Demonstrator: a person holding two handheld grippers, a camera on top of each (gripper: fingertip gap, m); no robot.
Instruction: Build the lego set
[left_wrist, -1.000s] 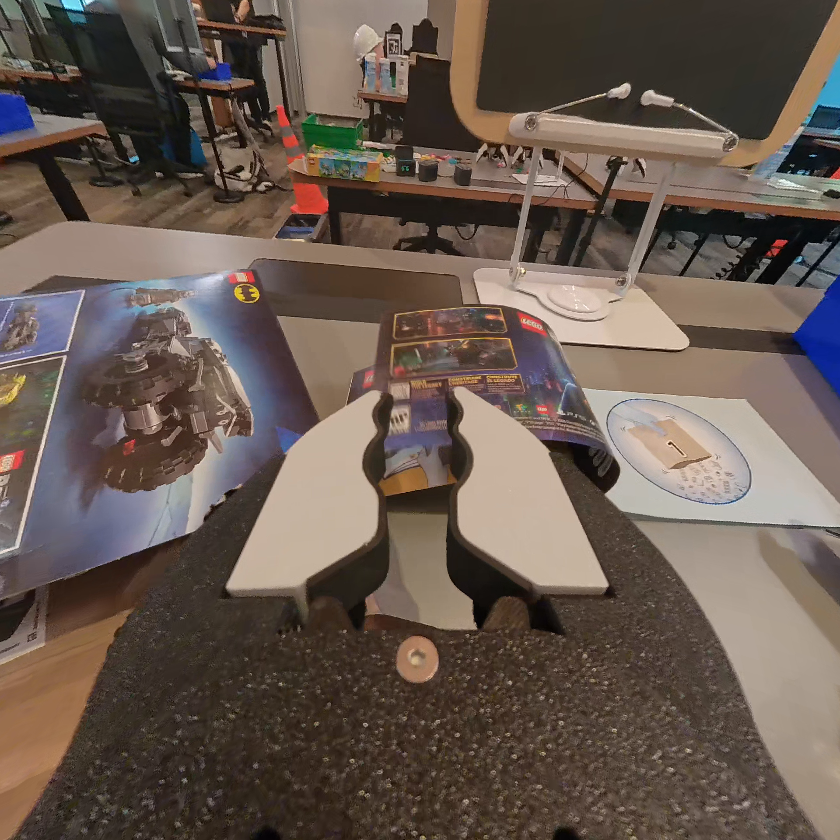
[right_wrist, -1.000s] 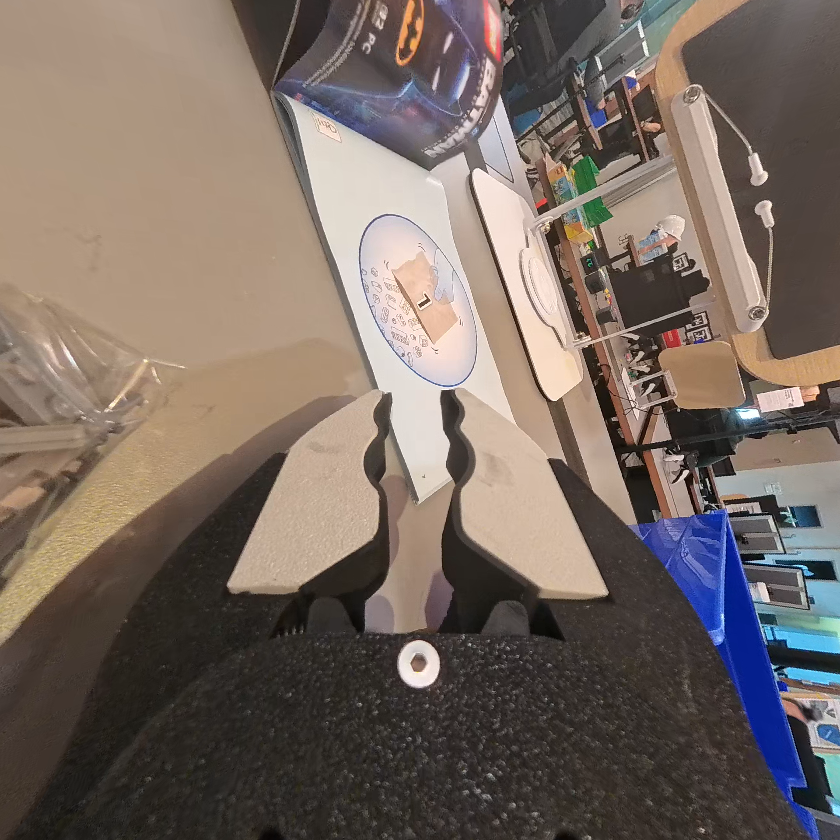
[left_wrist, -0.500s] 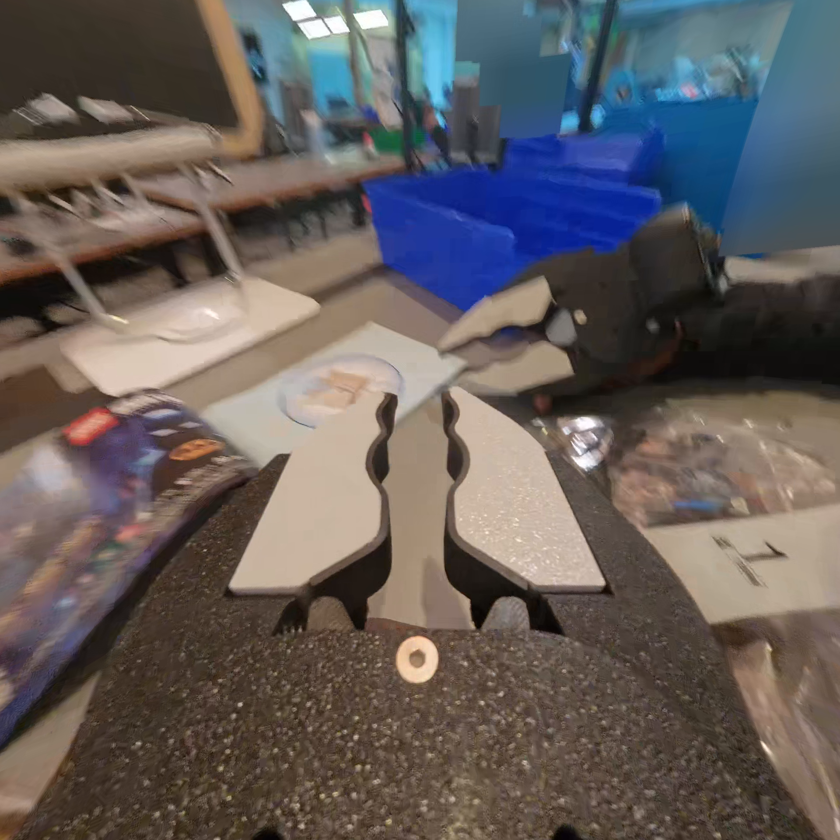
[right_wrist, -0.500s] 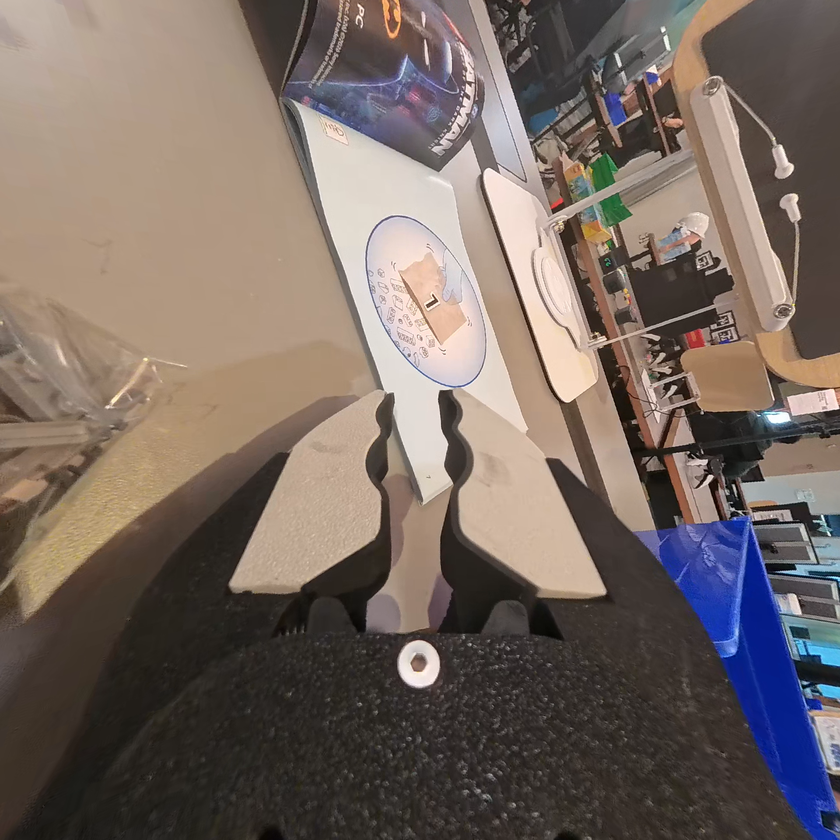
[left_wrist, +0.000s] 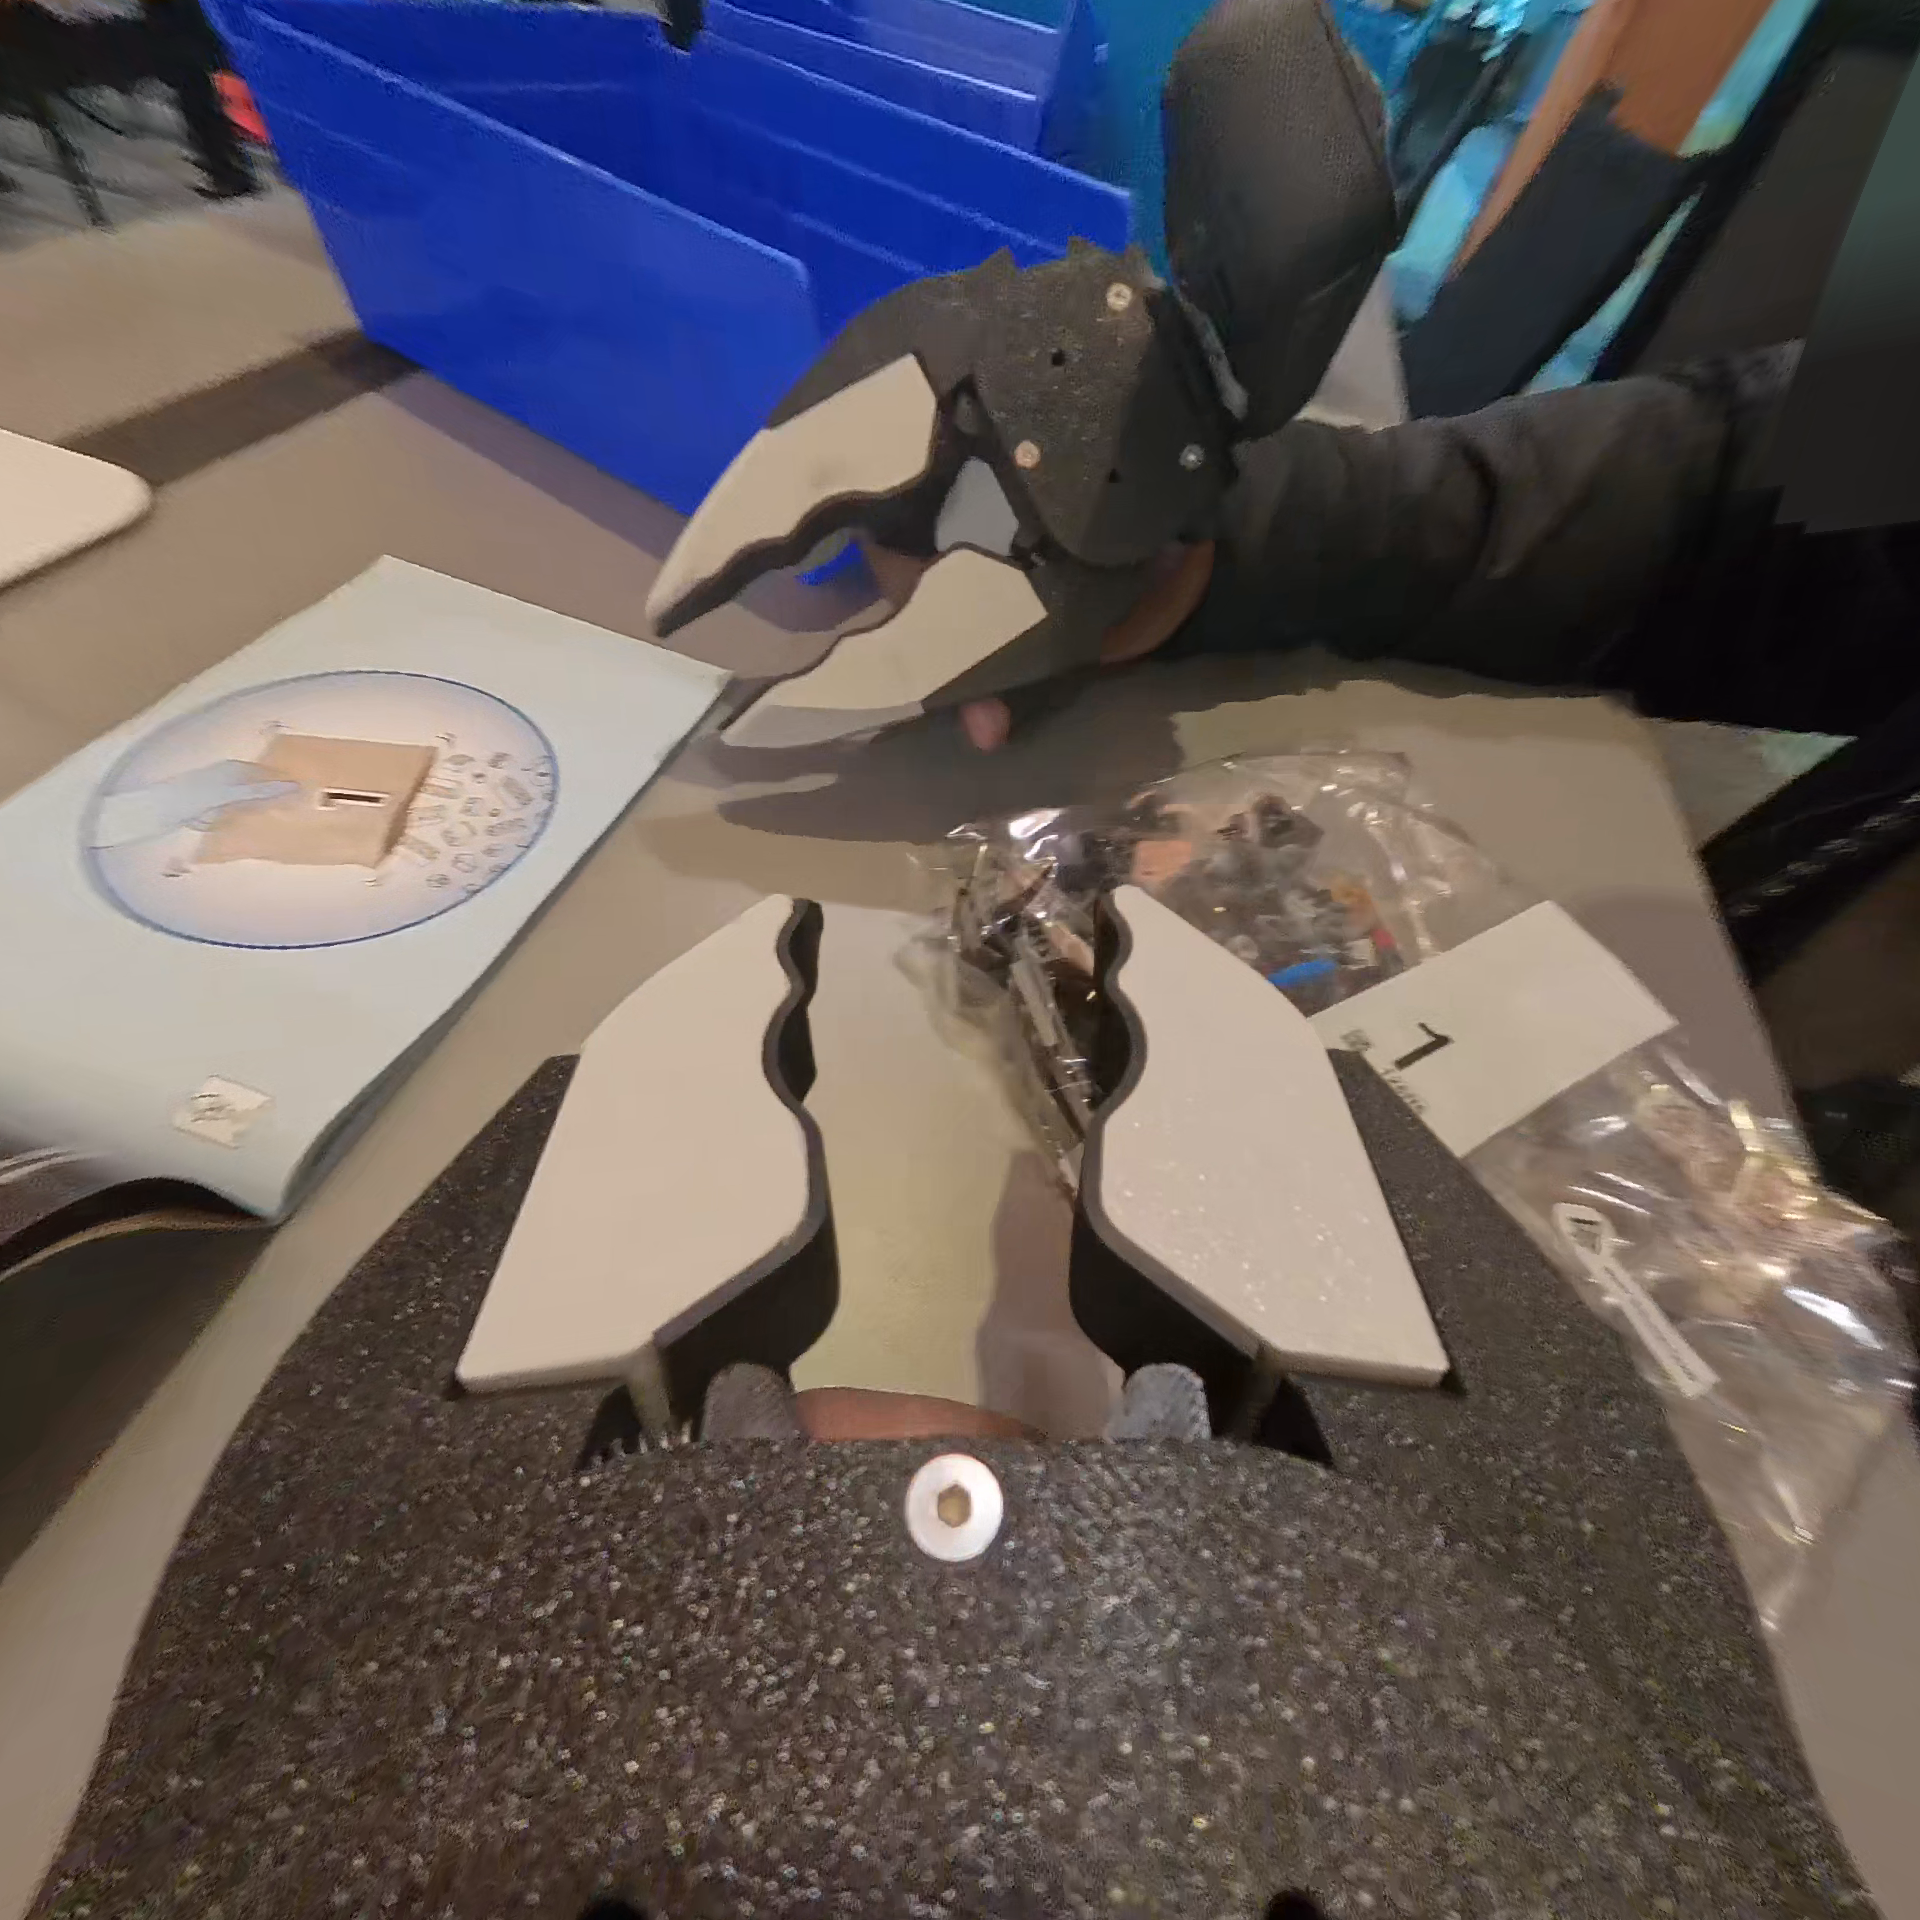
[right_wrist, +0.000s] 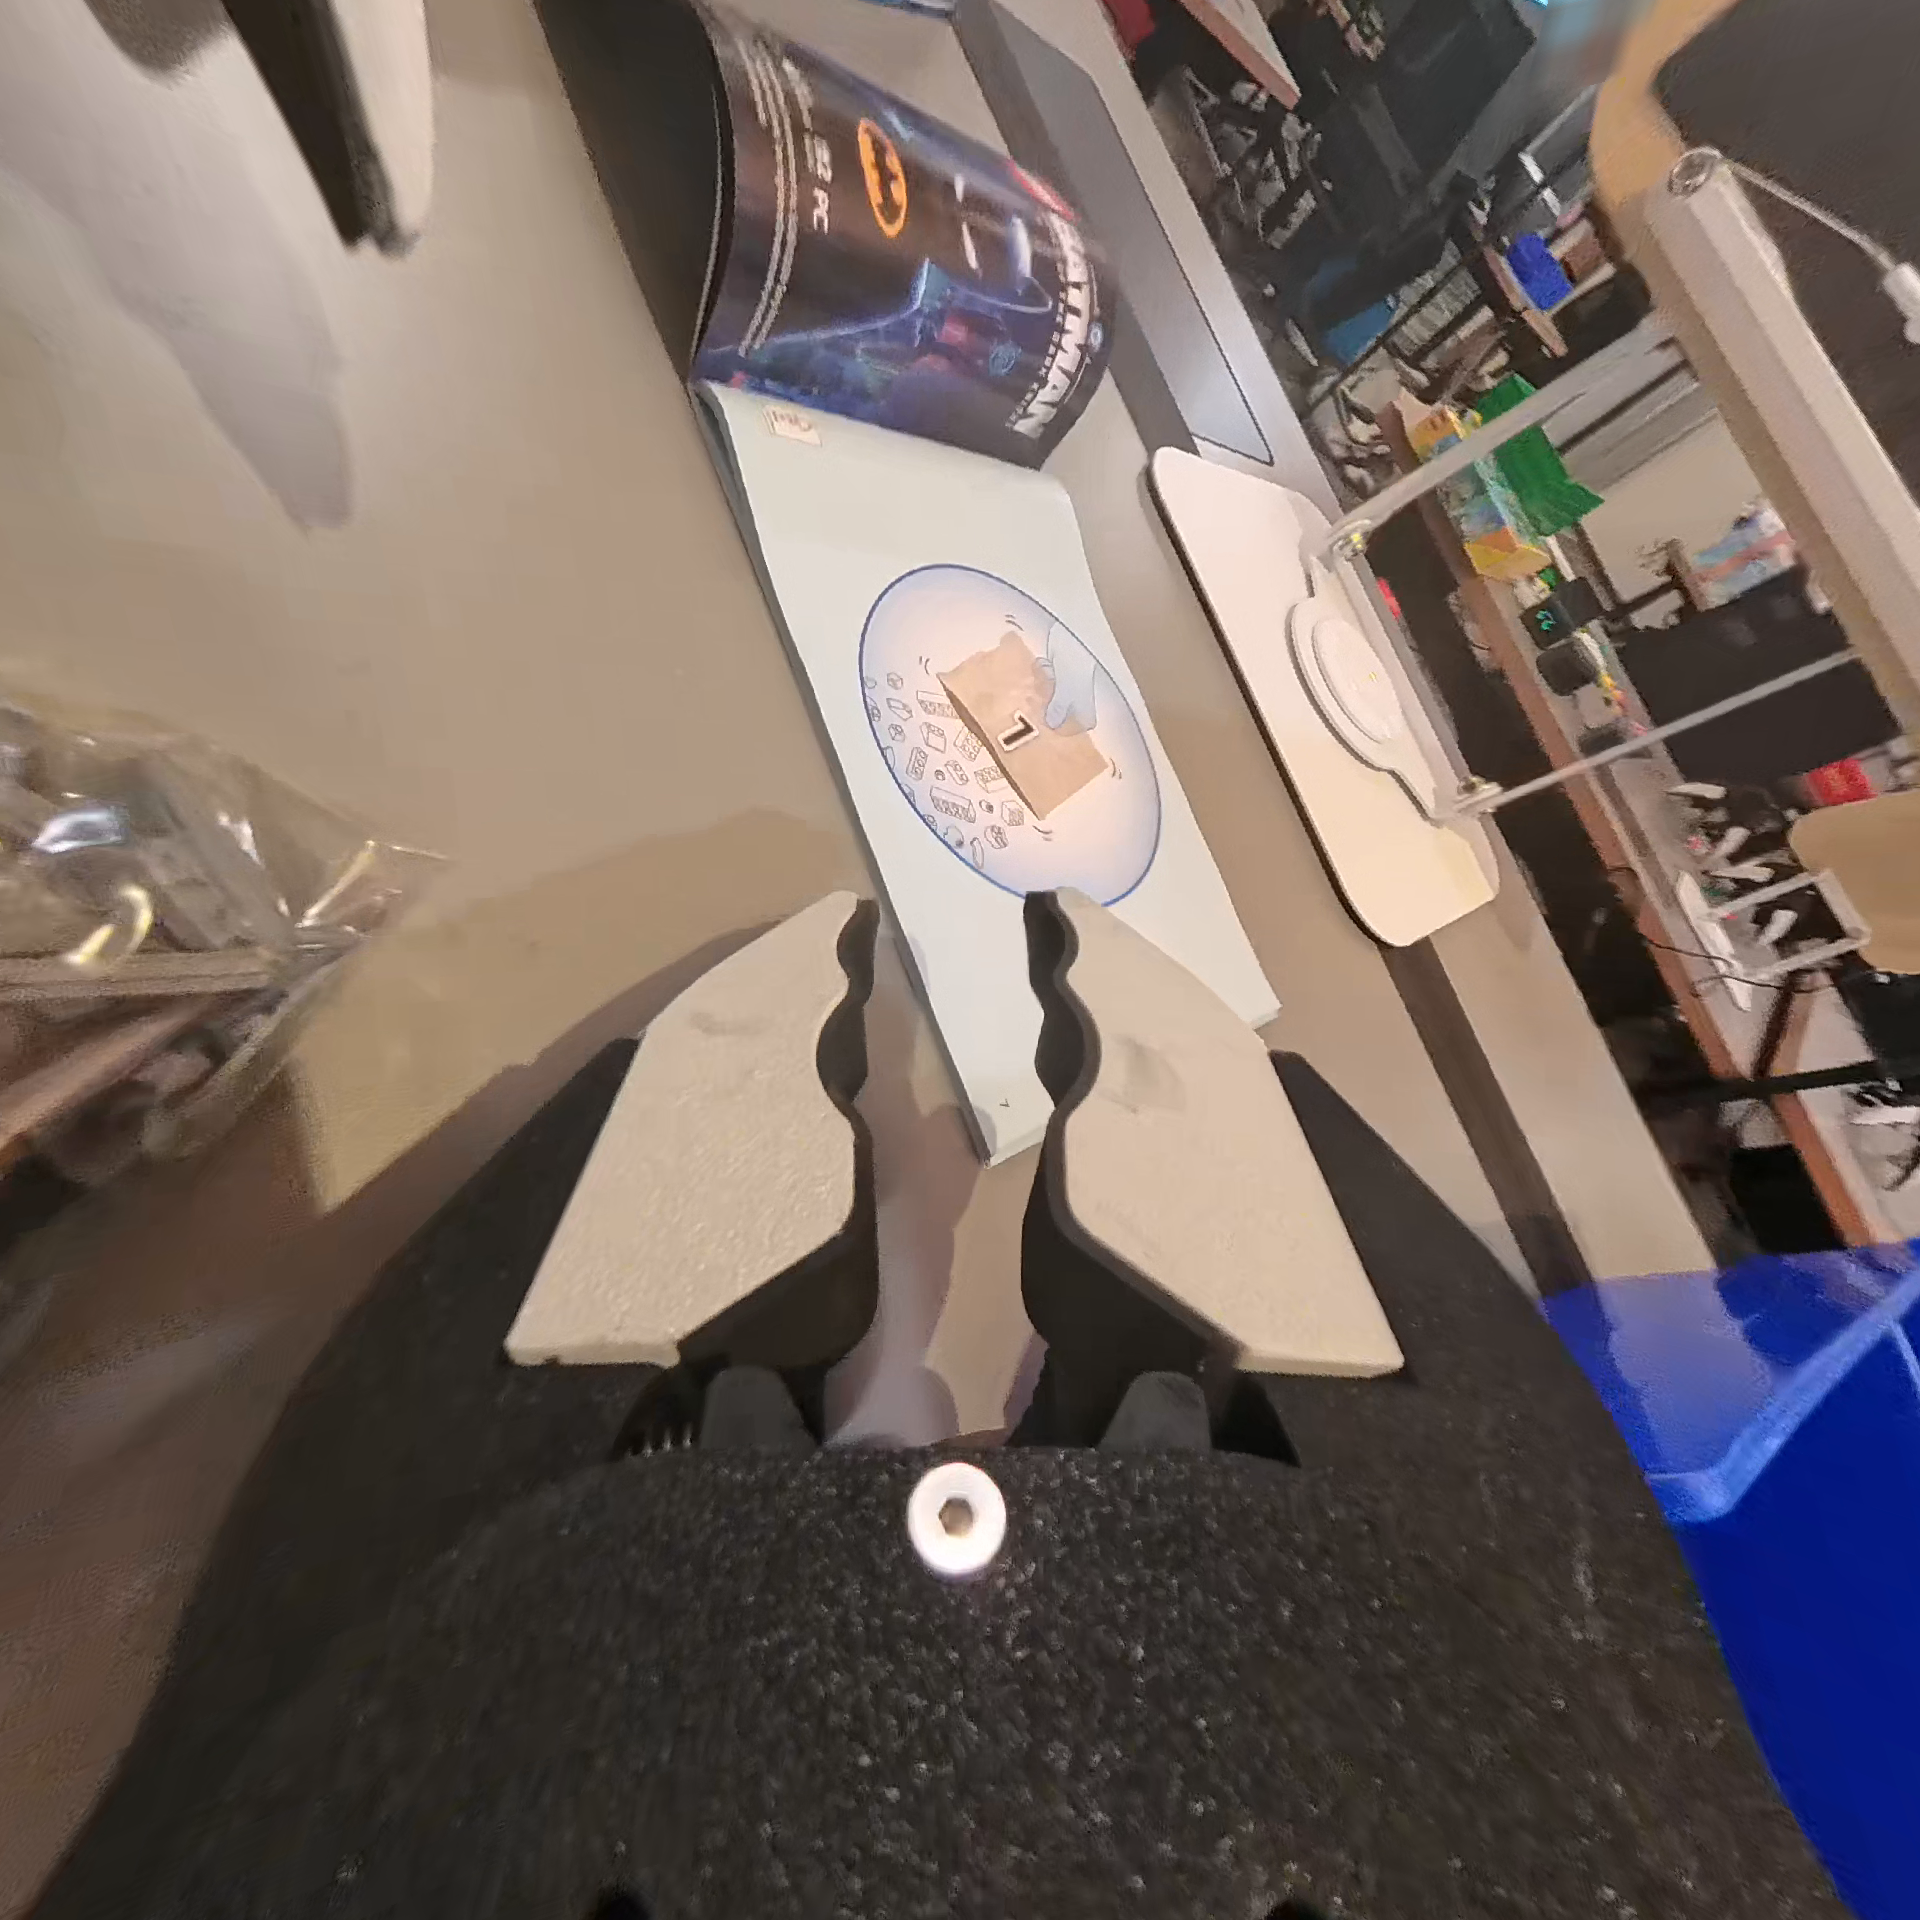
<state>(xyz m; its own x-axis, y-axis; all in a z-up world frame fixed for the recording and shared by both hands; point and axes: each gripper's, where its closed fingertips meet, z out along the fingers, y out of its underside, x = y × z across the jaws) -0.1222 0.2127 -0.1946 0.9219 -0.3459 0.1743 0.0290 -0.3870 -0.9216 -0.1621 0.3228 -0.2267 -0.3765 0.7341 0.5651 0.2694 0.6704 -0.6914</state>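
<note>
My left gripper (left_wrist: 954, 909) is open wide, low over the grey table (left_wrist: 914, 1143). The crumpled corner of a clear plastic bag of small bricks (left_wrist: 1247, 883) lies between its jaws, close to the right finger (left_wrist: 1226, 1122); the pads do not press on it. My right gripper (right_wrist: 951, 904) is open and holds nothing. It hovers over the near edge of a pale blue instruction booklet (right_wrist: 997, 727). In the left wrist view the right gripper (left_wrist: 707, 665) sits above the booklet's corner (left_wrist: 312, 831), with a gloved hand behind it.
Blue bins (left_wrist: 571, 260) stand behind the booklet and show at the right (right_wrist: 1766, 1455). A white lamp base (right_wrist: 1320, 686) lies beyond the booklet. The booklet's dark cover (right_wrist: 914, 229) is folded back. A white numbered label (left_wrist: 1496, 1018) and a second clear bag (left_wrist: 1714, 1247) lie to the right.
My left gripper swung right, from the dark booklet cover to the bag of bricks, and opened wide. My right gripper rose slightly over the booklet's edge and opened a little.
</note>
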